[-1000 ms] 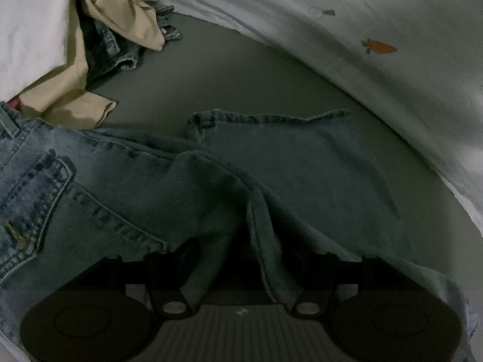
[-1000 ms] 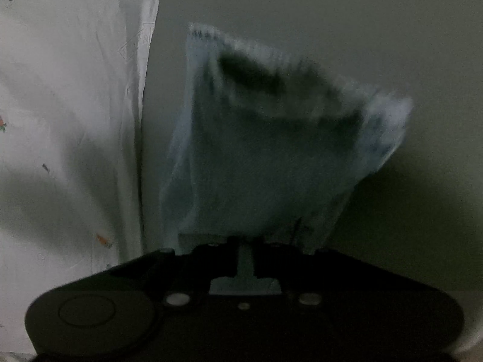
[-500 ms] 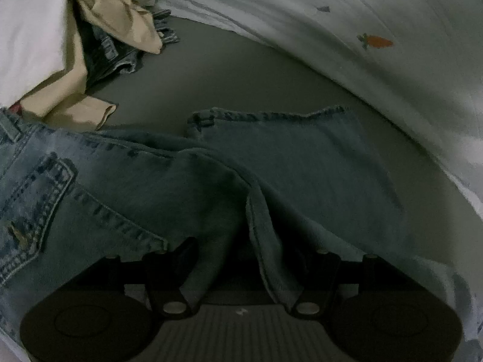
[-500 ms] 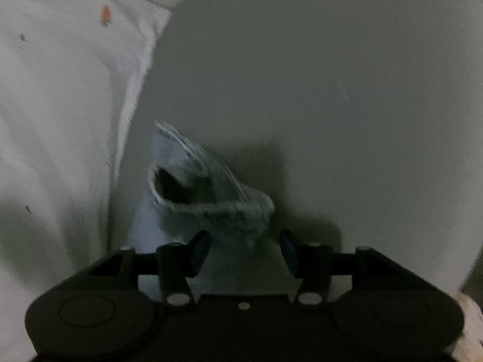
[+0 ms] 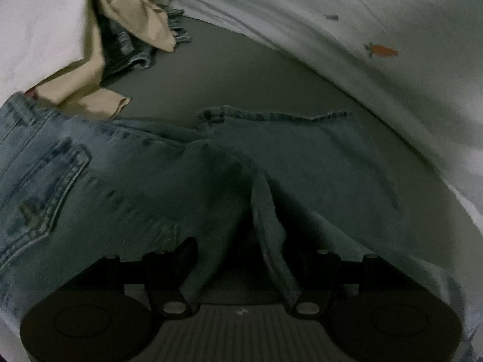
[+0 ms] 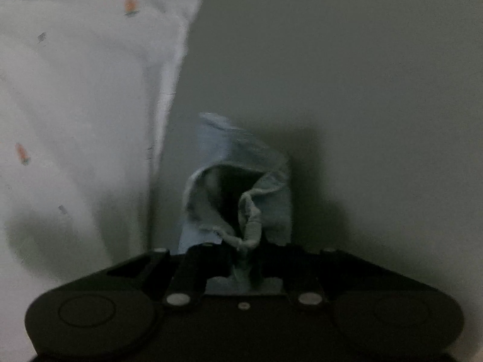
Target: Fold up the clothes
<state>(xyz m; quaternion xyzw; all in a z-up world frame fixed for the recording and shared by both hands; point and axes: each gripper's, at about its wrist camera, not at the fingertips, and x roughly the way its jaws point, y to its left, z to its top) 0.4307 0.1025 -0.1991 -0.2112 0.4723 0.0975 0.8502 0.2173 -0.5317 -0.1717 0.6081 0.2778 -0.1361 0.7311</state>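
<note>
Left tool: we find it half open, astride the jeans fold.
Right tool: closing, pinching the jeans hem.

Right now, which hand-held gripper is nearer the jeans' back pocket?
Left. The left hand-held gripper straddles a denim fold just right of the back pocket; the right hand-held gripper, closing, pinches a leg hem, no pocket in view.

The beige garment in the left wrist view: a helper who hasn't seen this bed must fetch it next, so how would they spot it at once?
Start at the white sheet with a carrot print along the grey bed surface, then look to the clothes pile at the far left corner. The beige garment drapes over a crumpled denim piece there. It is the only tan cloth; everything nearby is blue denim or white.
</note>
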